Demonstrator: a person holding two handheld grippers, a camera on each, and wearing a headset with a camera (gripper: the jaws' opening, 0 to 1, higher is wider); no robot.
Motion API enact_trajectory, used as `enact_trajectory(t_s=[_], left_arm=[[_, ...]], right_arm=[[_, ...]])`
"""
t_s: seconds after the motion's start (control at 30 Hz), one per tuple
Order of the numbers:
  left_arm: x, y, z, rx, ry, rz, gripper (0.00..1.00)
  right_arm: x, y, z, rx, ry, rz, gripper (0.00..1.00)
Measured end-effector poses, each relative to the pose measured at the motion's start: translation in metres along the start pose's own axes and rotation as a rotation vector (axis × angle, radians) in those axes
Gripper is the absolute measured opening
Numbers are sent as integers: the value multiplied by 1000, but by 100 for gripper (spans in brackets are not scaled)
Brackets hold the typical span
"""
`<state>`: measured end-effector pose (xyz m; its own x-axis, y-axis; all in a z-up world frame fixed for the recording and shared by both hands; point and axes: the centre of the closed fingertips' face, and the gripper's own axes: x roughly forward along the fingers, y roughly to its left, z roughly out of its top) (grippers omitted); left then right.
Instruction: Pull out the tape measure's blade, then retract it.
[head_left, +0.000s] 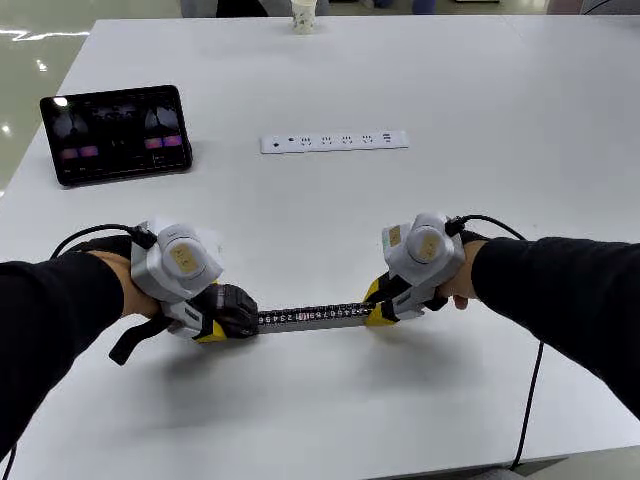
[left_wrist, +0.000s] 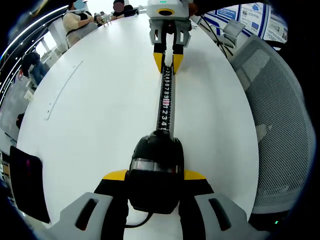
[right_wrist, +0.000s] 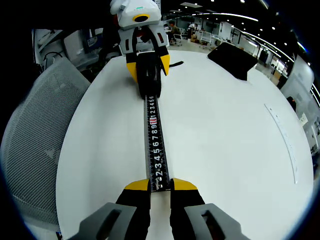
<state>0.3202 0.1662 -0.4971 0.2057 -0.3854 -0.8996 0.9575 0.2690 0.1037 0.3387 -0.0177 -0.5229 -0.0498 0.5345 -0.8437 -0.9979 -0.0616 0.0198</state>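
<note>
Head view, lower centre: the left gripper (head_left: 222, 325) clamps the tape measure (head_left: 235, 308) by its case, and the right gripper (head_left: 378, 310) pinches the blade (head_left: 315, 316) tip. The pull-out looks partly done; retraction is left.

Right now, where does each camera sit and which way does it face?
Head view: on the headset, looking forward and down at the table; black sleeves, the left hand-held gripper and right hand-held gripper show.
Left gripper view: rides the left hand-held gripper, looking along the blade toward the right one; its jaws clamp the tape measure case.
Right gripper view: rides the right hand-held gripper, looking back along the blade; its jaws pinch the tip.
Shared: the gripper views face each other along one blade.
</note>
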Motion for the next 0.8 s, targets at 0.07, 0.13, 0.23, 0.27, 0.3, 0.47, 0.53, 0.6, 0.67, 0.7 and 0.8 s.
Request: enact_trajectory(t_s=[0.07,0.13,0.23,0.27,0.3,0.47,0.53,0.6,0.67,0.7,0.8], left_arm=[[0,0,0,0,0,0,33],[0,0,0,0,0,1,33],[0,-1,0,0,-1,1,33],[0,-1,0,0,0,1,33],[0,-1,-1,0,0,1,33],[0,-1,-1,-1,1,0,33],[0,0,-1,-3,0,0,33],[1,0,-1,-5,-1,-1,33],[1,0,-1,-5,1,-1,33],[1,0,-1,-5,1,-1,33],[1,0,-2,-5,2,-1,33]], right_arm=[[-1,0,0,0,0,0,11],[-1,0,-2,-1,1,0,11],[-2,0,-4,0,4,1,11],[-2,0,-4,1,4,1,11],[-3,0,-5,2,5,1,11],[-5,0,-9,4,9,-1,11],[-5,0,-10,7,9,-2,11],[-7,0,-11,8,10,-3,11],[-7,0,-13,10,11,-3,11],[-7,0,-13,10,11,-3,11],[-9,0,-15,12,12,-4,11]])
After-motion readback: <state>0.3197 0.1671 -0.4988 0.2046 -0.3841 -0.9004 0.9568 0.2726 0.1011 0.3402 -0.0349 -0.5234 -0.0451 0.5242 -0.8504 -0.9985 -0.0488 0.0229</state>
